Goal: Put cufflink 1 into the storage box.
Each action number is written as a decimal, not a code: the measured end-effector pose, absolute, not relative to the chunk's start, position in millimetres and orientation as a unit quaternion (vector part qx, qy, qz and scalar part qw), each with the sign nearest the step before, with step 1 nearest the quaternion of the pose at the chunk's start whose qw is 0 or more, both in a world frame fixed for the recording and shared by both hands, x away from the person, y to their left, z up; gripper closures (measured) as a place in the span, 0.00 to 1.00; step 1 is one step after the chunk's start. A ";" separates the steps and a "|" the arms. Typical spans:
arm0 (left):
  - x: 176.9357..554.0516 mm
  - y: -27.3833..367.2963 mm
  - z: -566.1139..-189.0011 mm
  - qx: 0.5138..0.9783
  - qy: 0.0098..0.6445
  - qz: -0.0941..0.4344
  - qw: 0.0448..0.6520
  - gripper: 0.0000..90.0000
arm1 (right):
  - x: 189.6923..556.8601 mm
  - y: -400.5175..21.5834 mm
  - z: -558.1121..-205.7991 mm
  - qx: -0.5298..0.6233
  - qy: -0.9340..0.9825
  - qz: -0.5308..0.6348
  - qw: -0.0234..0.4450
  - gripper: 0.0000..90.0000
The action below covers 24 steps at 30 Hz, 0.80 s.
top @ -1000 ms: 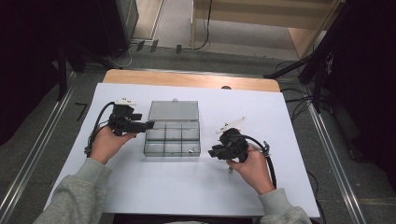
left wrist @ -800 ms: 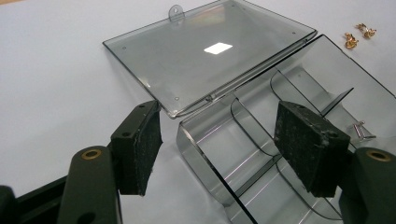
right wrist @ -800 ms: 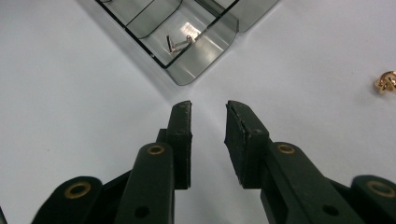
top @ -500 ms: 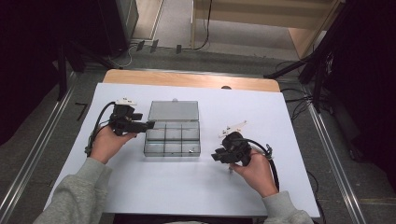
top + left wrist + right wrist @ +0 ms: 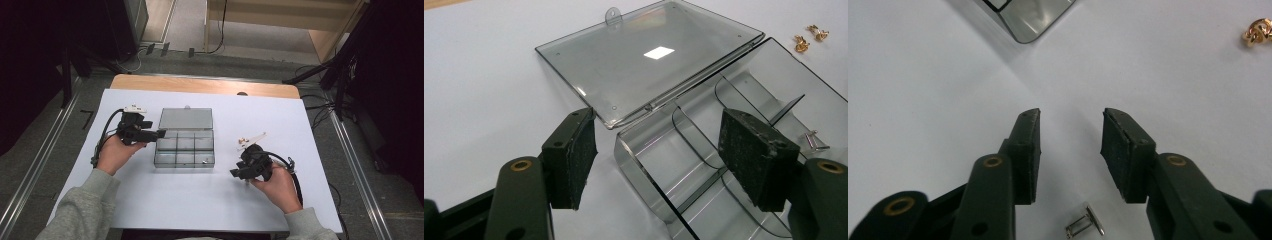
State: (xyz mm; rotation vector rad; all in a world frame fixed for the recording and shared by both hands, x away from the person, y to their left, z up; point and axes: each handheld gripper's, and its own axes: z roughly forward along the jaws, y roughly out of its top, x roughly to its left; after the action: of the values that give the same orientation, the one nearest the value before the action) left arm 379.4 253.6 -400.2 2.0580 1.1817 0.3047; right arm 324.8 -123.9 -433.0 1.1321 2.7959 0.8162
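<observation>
A clear grey compartment box lies mid-table with its lid folded flat behind it. My left gripper reaches in from the box's left end. In the left gripper view its jaws stand wide astride the box's near corner, one pad outside the wall and one over the compartments, with a gap showing. A small silver part lies in one compartment. My right gripper is low over the table right of the box. Its jaws have just been opening and nothing is between the pads. A silver clip lies on the table under its jaw arms.
Gold terminals lie loose on the white sheet beyond the box, and one gold terminal sits far right in the right gripper view. The box's corner lies ahead of the right jaws. A wooden table edge runs along the back.
The right gripper's jaws have opened wider and the hand has shifted slightly toward the front edge. The left hand and the box have stayed put.
</observation>
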 end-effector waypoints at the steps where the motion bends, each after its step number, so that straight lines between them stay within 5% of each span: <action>1: 379.3 253.5 -400.3 0.800 0.459 0.118 0.367 0.36 | 324.4 -124.8 -433.1 0.359 0.897 0.260 0.007 0.71; 9: 379.1 253.4 -400.0 0.800 0.459 0.120 0.367 0.36 | 321.5 -127.4 -435.8 0.357 0.903 0.239 0.007 0.82; 24: 379.1 253.2 -400.0 0.800 0.458 0.121 0.368 0.36 | 319.2 -137.0 -443.5 0.358 0.908 0.219 0.003 0.88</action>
State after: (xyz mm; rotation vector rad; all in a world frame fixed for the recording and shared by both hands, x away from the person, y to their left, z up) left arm 379.1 253.2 -400.0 2.0556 1.1756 0.3097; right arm 319.2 -137.0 -443.5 1.1232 2.8451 0.6856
